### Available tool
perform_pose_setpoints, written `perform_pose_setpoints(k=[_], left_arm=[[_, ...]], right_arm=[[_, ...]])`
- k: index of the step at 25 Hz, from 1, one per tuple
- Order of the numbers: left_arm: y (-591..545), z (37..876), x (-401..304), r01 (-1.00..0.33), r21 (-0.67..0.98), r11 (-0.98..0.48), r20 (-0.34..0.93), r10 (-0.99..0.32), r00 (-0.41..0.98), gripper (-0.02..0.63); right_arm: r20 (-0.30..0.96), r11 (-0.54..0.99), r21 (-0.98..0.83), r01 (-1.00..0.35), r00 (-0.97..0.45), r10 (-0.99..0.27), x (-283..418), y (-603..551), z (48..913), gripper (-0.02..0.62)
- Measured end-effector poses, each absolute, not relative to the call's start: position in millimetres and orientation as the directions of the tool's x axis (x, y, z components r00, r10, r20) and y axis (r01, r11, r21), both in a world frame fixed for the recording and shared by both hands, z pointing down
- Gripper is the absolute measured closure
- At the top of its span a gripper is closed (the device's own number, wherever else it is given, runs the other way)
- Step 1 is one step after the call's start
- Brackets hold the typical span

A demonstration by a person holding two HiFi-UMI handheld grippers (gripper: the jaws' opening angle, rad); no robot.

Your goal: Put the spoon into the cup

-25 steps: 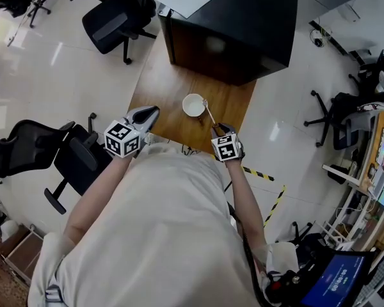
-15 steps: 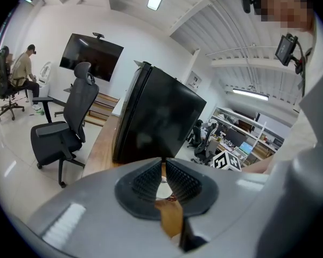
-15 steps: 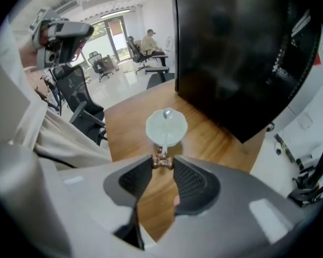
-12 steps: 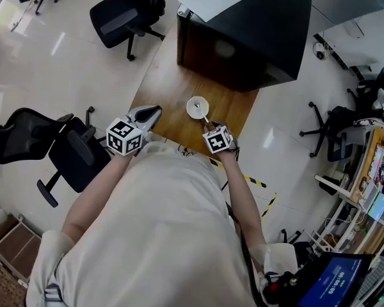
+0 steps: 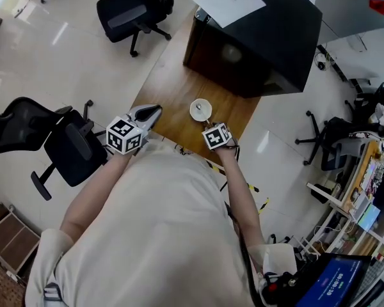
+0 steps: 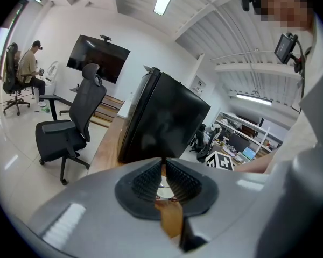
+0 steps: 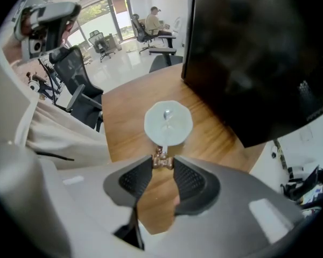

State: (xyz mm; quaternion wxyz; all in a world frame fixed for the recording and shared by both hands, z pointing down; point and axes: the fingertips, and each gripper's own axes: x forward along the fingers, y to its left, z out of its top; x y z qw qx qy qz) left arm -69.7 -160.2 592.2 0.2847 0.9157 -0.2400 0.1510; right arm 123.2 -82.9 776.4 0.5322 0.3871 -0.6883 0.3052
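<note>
The right gripper has the spoon, jaws drawn in narrow and pinching the brownish end of the handle. The gripper is tipped steeply downward. The spoon's long axis runs straight out from the tips, away from the person, bowl end leading. That bowl sits dead centre in the mouth of the white cup. Whether it has dipped below the rim or hangs just above it, I can't say from here.

The cup stands upright on the wooden table, just beyond the right gripper's tips on the far side, with the black cabinet behind it. That's the relation that matters: cup directly under the spoon's leading end, handle in line with the jaws.

The left gripper is off to the left at the table's near edge, pads tip to tip with nothing between them, clearly farther from the cup. My read: the right hand needs only a lowering and a release, with care that the tilted handle doesn't tip the light cup.
</note>
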Motion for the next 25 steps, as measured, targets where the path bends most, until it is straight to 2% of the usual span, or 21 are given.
perform_pose_setpoints(k=[4,8,13,17,20,25], left_arm=[[-161.8,592.6,-72.4,-0.529,0.455,-0.716,0.407,-0.361,0.839,0.604],[-165.5,593.3,-76.2,-0.531,0.460,-0.712,0.401,-0.367,0.839,0.604],[-166.8,593.6,-80.2,-0.534,0.468,-0.704,0.395,-0.374,0.839,0.604],[-166.6,595.1,-83.0,-0.536,0.473,-0.699,0.391,-0.378,0.839,0.604],[-167.3,595.1,-85.2,-0.539,0.472,-0.698,0.391,-0.382,0.837,0.604],[-166.5,592.6,-82.6,-0.534,0.464,-0.707,0.390,-0.378,0.840,0.604]], right_arm=[[0.981,0.515,-0.028,-0.857,-0.123,-0.152,124.0,-80.8,780.9,0.468],[0.979,0.530,-0.010,-0.848,-0.116,-0.168,120.3,-91.8,781.8,0.468],[0.990,0.533,-0.034,-0.845,-0.102,-0.097,117.6,-86.4,786.6,0.468],[0.990,0.542,-0.023,-0.840,-0.094,-0.105,116.4,-89.2,790.8,0.468],[0.995,0.528,-0.036,-0.848,-0.080,-0.062,118.8,-84.2,792.9,0.468],[0.993,0.529,-0.009,-0.849,-0.069,-0.094,125.0,-92.3,799.8,0.468]])
